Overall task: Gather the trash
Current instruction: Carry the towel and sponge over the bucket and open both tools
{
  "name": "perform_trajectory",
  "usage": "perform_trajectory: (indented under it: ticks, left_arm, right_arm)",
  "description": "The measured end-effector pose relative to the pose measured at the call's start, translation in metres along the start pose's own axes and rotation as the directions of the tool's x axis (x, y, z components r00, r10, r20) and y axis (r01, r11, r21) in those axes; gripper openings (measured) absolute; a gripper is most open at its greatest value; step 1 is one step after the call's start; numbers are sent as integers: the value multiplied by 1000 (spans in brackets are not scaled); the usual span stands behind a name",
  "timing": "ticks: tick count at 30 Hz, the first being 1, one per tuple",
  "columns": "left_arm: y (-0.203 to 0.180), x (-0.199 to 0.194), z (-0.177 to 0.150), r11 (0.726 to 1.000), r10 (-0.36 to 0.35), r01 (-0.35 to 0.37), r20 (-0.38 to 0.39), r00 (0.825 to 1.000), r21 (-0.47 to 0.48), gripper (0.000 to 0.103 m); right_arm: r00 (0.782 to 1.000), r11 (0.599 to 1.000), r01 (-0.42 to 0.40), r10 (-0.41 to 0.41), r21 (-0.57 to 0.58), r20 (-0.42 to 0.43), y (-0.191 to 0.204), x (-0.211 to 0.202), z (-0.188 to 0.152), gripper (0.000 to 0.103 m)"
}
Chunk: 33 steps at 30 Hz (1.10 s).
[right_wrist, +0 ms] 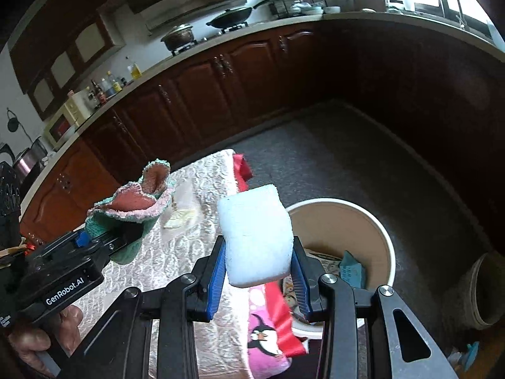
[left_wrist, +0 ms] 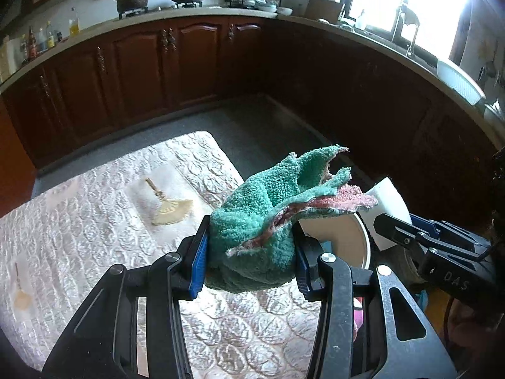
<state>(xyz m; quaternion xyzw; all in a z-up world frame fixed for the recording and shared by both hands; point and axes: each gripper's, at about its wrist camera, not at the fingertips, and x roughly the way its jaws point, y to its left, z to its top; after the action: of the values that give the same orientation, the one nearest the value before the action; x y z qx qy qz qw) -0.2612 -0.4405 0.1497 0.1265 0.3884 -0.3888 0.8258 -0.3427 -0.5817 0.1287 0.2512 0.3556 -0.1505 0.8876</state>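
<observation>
2 grippers, both loaded: my left gripper (left_wrist: 251, 252) is clamped on a crumpled green-and-pink cloth (left_wrist: 268, 208), raised above the quilted table cover (left_wrist: 94, 221). My right gripper (right_wrist: 258, 271) squeezes a white sponge (right_wrist: 255, 237) between its blue pads (right_wrist: 216, 276), at 9 o'clock from the open bin (right_wrist: 386, 240), which holds paper scraps (right_wrist: 350, 270). On the cover at 10 o'clock from the cloth lies a beige scrap (left_wrist: 172, 211).
</observation>
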Motion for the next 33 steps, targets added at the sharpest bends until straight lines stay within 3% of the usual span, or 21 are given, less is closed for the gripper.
perform_trajectory:
  ticks: [16, 33]
  left_arm:
    - [-24, 50, -5, 999, -29, 32, -94, 995, 29, 43]
    - [-51, 74, 4, 996, -74, 79, -124, 990, 43, 43]
  right_arm:
    - [996, 996, 51, -46, 79, -71, -36, 22, -8, 36]
    - [992, 988, 96, -85, 124, -94, -57, 26, -13, 36]
